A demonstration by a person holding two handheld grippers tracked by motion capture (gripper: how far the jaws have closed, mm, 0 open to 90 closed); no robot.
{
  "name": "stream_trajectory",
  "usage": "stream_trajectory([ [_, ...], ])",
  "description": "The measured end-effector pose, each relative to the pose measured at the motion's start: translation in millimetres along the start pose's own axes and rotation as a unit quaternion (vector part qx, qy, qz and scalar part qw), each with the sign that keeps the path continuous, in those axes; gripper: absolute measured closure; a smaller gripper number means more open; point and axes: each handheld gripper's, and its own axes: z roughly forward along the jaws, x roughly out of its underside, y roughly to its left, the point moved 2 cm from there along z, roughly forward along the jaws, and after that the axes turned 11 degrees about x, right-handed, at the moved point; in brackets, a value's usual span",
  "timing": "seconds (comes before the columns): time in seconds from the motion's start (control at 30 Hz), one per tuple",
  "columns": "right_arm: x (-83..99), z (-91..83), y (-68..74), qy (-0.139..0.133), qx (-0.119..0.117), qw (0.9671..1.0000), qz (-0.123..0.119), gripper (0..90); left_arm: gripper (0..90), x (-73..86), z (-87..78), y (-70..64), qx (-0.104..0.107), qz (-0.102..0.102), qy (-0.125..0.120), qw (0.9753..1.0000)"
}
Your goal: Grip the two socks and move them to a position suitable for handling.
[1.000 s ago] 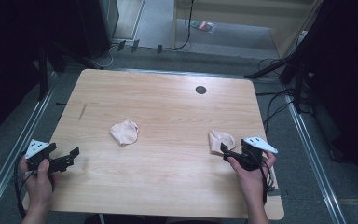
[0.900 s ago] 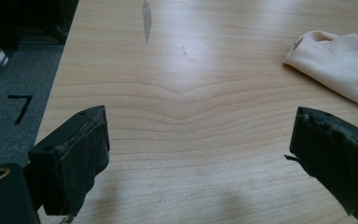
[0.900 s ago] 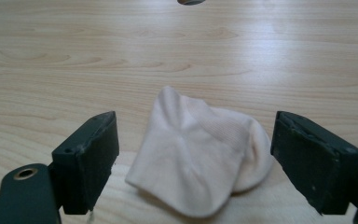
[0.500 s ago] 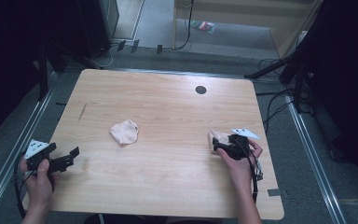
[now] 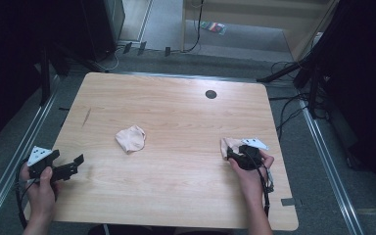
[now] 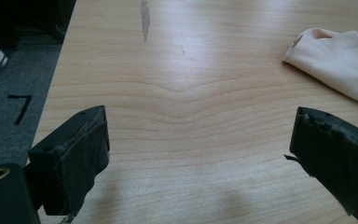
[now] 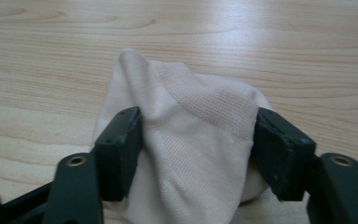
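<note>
Two pale pink socks lie crumpled on the wooden table (image 5: pixel 176 196). One sock (image 5: pixel 131 138) is left of the middle and also appears at the upper right of the left gripper view (image 6: pixel 335 63). The other sock (image 5: pixel 226 144) lies near the right edge. My right gripper (image 5: pixel 233 152) is down on this sock, jaws pressed against both sides of the bunched cloth (image 7: pixel 191 140). My left gripper (image 5: pixel 75 164) hovers open near the front left corner. Nothing but bare wood sits between its jaws, and the left sock is well ahead of it.
A round black cable hole (image 5: pixel 211 94) sits near the table's far edge. A dark streak (image 5: pixel 86 116) marks the wood at the left. Grey floor, metal rails and cables surround the table. A piece of tape (image 5: pixel 287 201) is stuck near the front right corner.
My right gripper has moved forward from beside the right sock onto it, and its jaws now hold the cloth. The left gripper has stayed in place.
</note>
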Motion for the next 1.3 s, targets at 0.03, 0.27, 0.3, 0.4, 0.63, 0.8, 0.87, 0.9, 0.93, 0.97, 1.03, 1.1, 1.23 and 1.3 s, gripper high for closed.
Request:
stream_trajectory([
  [0.03, 0.0, 0.0, 0.0, 0.000, 0.000, 1.0000, 0.000, 38.8, 5.3, 0.0, 0.0, 0.0, 0.000, 0.000, 0.000, 1.0000],
  [0.27, 1.3, -1.4, -4.6, -0.008, 0.013, 0.9997, 0.018, 68.1, 5.3, -0.3, -1.7, 3.4, 0.000, -0.015, -0.015, 0.9998],
  [0.3, 1.3, -1.3, -5.4, -0.009, 0.011, 0.9997, 0.019, 70.8, 5.3, -0.5, -1.8, 3.7, -0.003, -0.014, -0.014, 0.9998],
  [0.4, 1.4, -1.6, -7.5, -0.008, 0.000, 0.9996, 0.029, 76.0, 5.3, -3.0, -3.0, 0.8, -0.003, -0.008, -0.018, 0.9998],
  [0.63, -1.6, -11.9, -6.8, -0.024, -0.010, 0.9986, 0.046, 78.0, 5.3, -14.3, -8.0, -15.4, 0.017, 0.001, -0.037, 0.9992],
  [0.8, -10.6, -33.3, -0.5, -0.055, -0.025, 0.9972, 0.043, 78.0, 5.3, -19.5, -7.5, -31.3, 0.035, 0.005, -0.045, 0.9983],
  [0.87, -12.7, -40.0, 2.4, -0.061, -0.032, 0.9966, 0.044, 78.0, 5.3, -20.8, -5.6, -39.4, 0.041, 0.013, -0.042, 0.9982],
  [0.9, -14.0, -43.8, 4.5, -0.063, -0.037, 0.9964, 0.043, 77.9, 5.3, -21.5, -4.6, -43.9, 0.044, 0.016, -0.042, 0.9980],
  [0.93, -15.4, -47.6, 6.8, -0.067, -0.041, 0.9961, 0.042, 78.0, 5.3, -22.2, -3.9, -48.4, 0.048, 0.021, -0.043, 0.9977],
  [0.97, -16.9, -51.6, 9.3, -0.070, -0.045, 0.9957, 0.040, 77.9, 5.3, -23.0, -3.5, -52.9, 0.052, 0.025, -0.041, 0.9975],
  [1.03, -20.0, -58.8, 15.2, -0.079, -0.054, 0.9948, 0.036, 77.9, 5.3, -24.3, -1.9, -61.6, 0.060, 0.034, -0.041, 0.9968],
  [1.1, -22.4, -65.3, 21.7, -0.083, -0.061, 0.9942, 0.032, 77.9, 5.3, -25.2, -0.3, -69.6, 0.068, 0.041, -0.041, 0.9960],
  [1.23, -25.5, -75.7, 35.8, -0.092, -0.077, 0.9925, 0.021, 77.9, 5.3, -25.8, 3.1, -84.7, 0.084, 0.050, -0.041, 0.9944],
  [1.3, -25.8, -79.9, 43.8, -0.093, -0.085, 0.9918, 0.017, 77.8, 5.3, -26.1, 3.8, -91.8, 0.093, 0.054, -0.040, 0.9933],
])
